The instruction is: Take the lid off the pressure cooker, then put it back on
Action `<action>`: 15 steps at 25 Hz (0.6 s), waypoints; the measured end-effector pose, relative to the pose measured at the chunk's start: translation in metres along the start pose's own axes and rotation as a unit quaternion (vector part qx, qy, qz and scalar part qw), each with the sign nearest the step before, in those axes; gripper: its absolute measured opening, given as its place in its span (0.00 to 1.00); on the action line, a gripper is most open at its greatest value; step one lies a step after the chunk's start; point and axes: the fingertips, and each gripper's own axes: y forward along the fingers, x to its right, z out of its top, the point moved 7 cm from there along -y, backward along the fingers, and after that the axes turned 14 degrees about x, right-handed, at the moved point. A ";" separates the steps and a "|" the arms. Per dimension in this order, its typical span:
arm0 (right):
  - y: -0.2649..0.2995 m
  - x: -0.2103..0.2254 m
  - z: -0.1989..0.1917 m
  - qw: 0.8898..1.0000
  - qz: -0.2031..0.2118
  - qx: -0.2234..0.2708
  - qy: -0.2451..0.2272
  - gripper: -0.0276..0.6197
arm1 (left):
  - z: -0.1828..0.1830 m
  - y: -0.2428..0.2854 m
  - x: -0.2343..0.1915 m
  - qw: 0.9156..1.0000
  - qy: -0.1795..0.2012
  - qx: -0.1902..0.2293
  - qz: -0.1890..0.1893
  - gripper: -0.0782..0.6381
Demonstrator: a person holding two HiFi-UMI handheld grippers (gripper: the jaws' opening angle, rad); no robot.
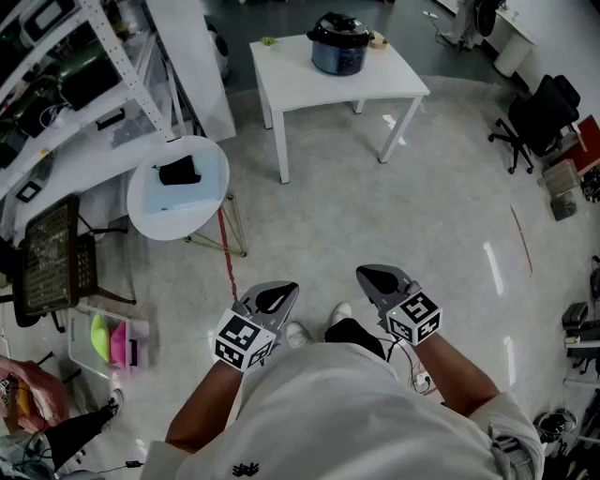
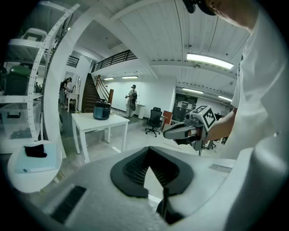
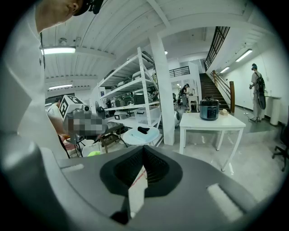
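Cooker (image 1: 339, 42) sits on the bench (image 1: 375, 84), toward its far edge, well ahead across the floor. Round bench (image 1: 150, 202) is nearer and left of it, with a small item (image 1: 178, 172) on top. Shelf rack (image 1: 94, 56) runs along the left, behind the round bench. Office chair (image 1: 536, 117) is off to the right. Left tool (image 1: 281, 292) and right tool (image 1: 373, 276) are side by side close in, well apart from the bench.

Your pressure cooker (image 1: 339, 49) stands upright on the white counter (image 1: 300, 82), well ahead of you and toward its far edge. The body is round and dark blue-grey. The black lid (image 1: 339, 25) sits on top, with fittings on its crown too small to make out.
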 end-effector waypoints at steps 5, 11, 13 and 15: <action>0.013 -0.001 0.001 1.000 0.001 0.000 -0.002 0.06 | -0.001 -0.008 -0.010 1.000 -0.006 0.003 0.000 0.12; 0.031 0.014 0.000 1.000 0.009 -0.007 0.004 0.06 | -0.003 0.003 -0.028 1.000 -0.009 -0.003 -0.011 0.12; 0.042 0.025 0.000 1.000 0.017 -0.007 0.011 0.06 | 0.002 0.013 -0.042 1.000 -0.007 -0.001 -0.011 0.12; 0.057 0.038 -0.001 0.999 0.031 -0.009 0.016 0.06 | 0.008 0.025 -0.061 1.000 -0.006 0.001 -0.008 0.20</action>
